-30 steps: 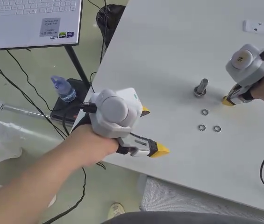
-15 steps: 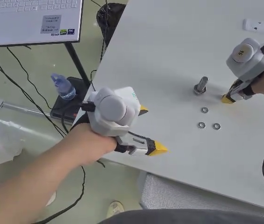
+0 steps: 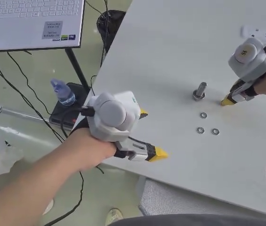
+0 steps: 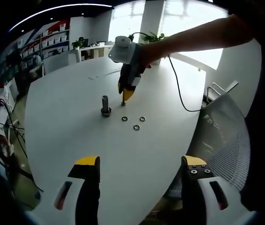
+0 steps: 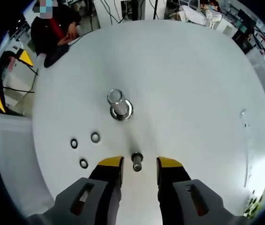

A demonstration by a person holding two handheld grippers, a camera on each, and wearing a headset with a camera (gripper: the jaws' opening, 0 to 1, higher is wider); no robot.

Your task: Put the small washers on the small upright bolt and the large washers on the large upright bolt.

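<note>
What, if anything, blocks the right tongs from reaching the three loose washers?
Probably nothing, so likely yes: the right tongs stand open around the small bolt, and the washers lie beside them on bare table.

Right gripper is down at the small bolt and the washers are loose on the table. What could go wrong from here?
1. The right gripper stands with open jaws astride the small bolt; a sideways nudge or a squeeze could topple it.
2. The three washers lie close to the large bolt and look alike in size here, so one could land on the wrong bolt.
</note>
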